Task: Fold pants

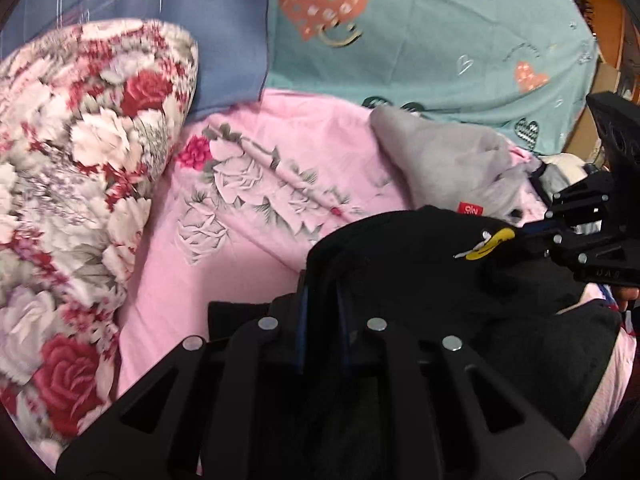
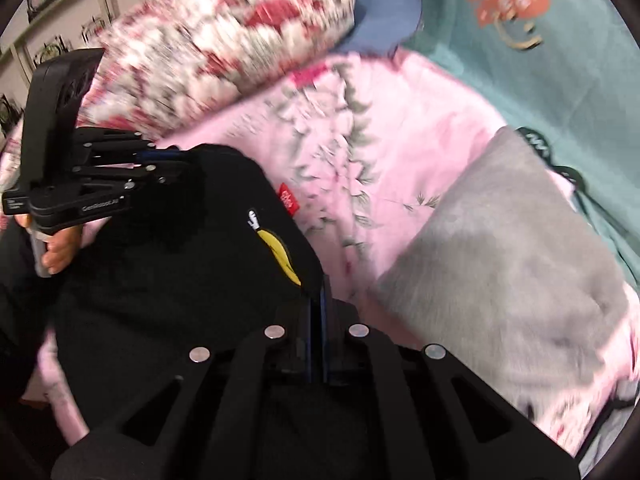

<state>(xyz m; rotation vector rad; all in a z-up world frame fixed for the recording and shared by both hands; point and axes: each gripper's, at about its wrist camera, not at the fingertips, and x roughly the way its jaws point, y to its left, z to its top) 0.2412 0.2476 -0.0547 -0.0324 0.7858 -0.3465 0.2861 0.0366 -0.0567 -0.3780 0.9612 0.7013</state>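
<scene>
The black pants (image 1: 400, 264) lie bunched on a pink floral sheet, with a yellow and white embroidered logo (image 1: 496, 242) and a red tag (image 1: 472, 210) near one edge. My left gripper (image 1: 322, 280) is shut on a fold of the black fabric at the pants' left corner. My right gripper (image 1: 528, 232) comes in from the right and pinches the edge beside the logo. In the right wrist view the right gripper (image 2: 318, 284) is shut on the pants (image 2: 180, 248) just below the logo (image 2: 280, 248). The left gripper (image 2: 180, 162) clamps the far corner.
A rolled red and white floral quilt (image 1: 80, 160) lies to the left on the pink sheet (image 1: 260, 200). A grey garment (image 1: 440, 152) sits behind the pants. A teal heart-print blanket (image 1: 440, 40) and a blue cloth (image 1: 224, 40) lie beyond. A hand (image 2: 60, 248) holds the left gripper.
</scene>
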